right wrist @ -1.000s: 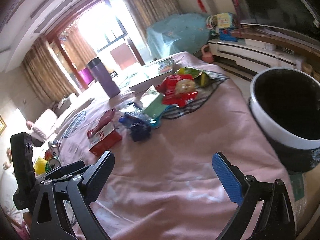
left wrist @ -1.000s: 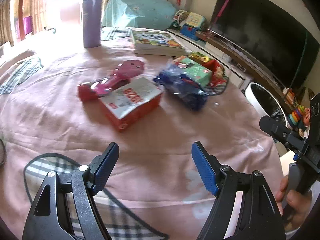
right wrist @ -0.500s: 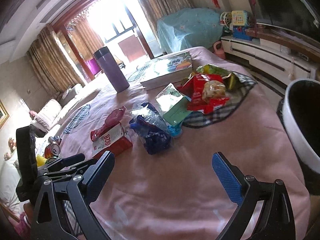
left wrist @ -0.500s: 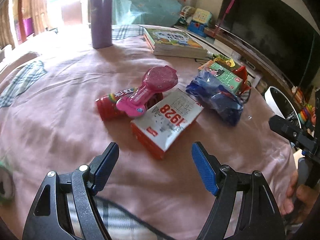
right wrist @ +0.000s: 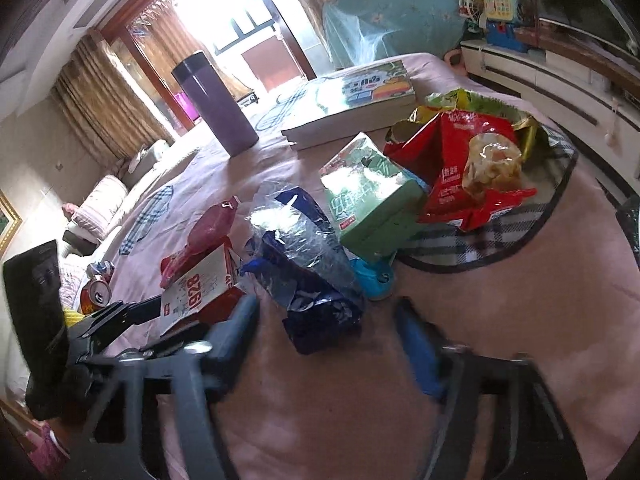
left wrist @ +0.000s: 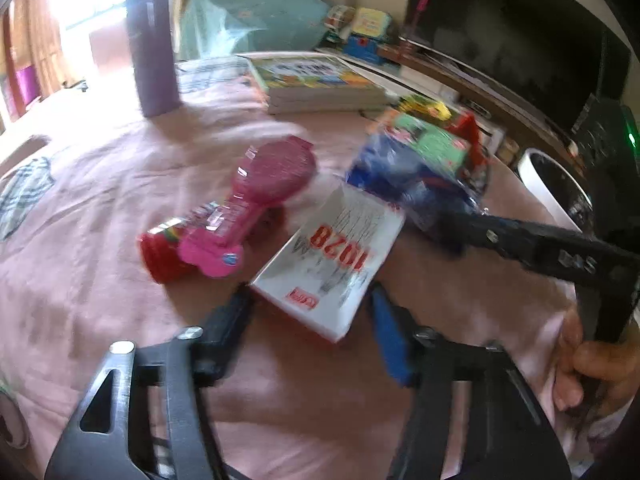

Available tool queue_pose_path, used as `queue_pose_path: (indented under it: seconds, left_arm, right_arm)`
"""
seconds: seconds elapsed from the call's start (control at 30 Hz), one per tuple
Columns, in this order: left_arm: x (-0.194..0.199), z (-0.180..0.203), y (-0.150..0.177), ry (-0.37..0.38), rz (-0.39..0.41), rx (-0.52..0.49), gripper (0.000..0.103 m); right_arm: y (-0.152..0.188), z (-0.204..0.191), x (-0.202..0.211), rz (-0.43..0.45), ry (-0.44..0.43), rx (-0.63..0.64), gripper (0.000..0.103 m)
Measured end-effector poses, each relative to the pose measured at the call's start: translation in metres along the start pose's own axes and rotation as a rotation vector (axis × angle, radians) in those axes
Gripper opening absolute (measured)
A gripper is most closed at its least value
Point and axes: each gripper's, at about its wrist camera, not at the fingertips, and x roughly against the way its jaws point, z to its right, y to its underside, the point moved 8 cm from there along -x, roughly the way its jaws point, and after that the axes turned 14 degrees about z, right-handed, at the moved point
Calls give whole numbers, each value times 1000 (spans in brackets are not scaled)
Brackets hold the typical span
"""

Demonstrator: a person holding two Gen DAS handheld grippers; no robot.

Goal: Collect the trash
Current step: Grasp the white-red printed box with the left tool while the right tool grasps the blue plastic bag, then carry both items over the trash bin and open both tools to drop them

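A red-and-white "1928" box [left wrist: 332, 264] lies on the pink tablecloth. My left gripper [left wrist: 308, 316] is open, its fingers either side of the box's near corner. A crumpled blue plastic bag [right wrist: 308, 268] lies beside the box [right wrist: 196, 292]. My right gripper [right wrist: 326, 332] is open, just in front of the bag's near end. The bag also shows in the left wrist view [left wrist: 408, 188]. A green carton [right wrist: 372, 196] and a red snack bag [right wrist: 468, 168] lie behind it.
A pink toy [left wrist: 256, 204] on a red wrapper [left wrist: 160, 252] lies left of the box. A purple tumbler [right wrist: 216, 104] and stacked books [right wrist: 356, 104] stand further back. A white bin [left wrist: 556, 188] stands off the table's right edge. Drink cans [right wrist: 96, 288] sit beyond the left edge.
Both grippers moved forward. The left one has closed in around the 1928 box's near corner. The right one has come up to the blue bag. Both stay open.
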Motion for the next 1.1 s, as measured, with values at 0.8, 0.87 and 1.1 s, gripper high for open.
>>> queue_pose_path:
  seconds: [0.8, 0.87, 1.1]
  left_arm:
    - [34, 131, 5, 156, 59, -44, 55]
    - [34, 142, 3, 169, 61, -49, 55]
    - [28, 183, -4, 206, 62, -82, 55]
  right_arm:
    - [2, 74, 156, 216, 129, -84, 7]
    - [1, 83, 167, 234, 151, -92, 7]
    - [2, 121, 196, 274, 218, -148, 7]
